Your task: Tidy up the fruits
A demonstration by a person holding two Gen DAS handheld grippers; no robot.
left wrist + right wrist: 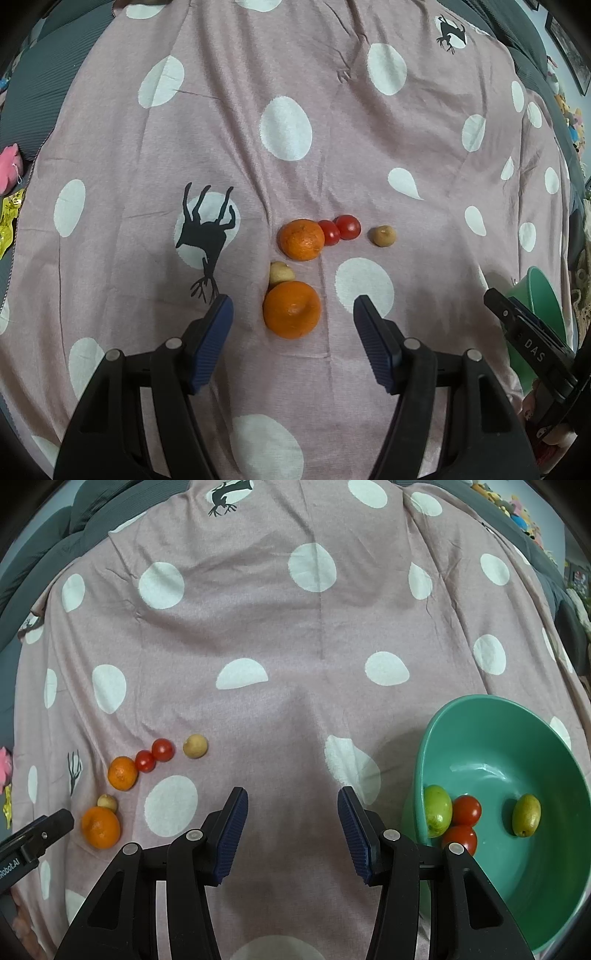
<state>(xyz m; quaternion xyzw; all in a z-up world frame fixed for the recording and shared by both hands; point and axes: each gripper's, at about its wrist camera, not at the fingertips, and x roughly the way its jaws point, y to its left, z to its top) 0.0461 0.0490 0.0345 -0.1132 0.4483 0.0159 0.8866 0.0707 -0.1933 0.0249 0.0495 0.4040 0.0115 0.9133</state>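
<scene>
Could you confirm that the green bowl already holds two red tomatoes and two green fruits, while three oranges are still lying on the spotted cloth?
Not quite: only two oranges lie on the spotted cloth, the near orange and the far orange, as the right wrist view shows. The rest holds: the green bowl contains two red tomatoes and two green fruits.

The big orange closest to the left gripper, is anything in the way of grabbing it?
Nothing visible blocks it. The left gripper is open, with the near orange straight ahead between its fingers. A small tan fruit touches the orange's far side, not the approach side.
</scene>
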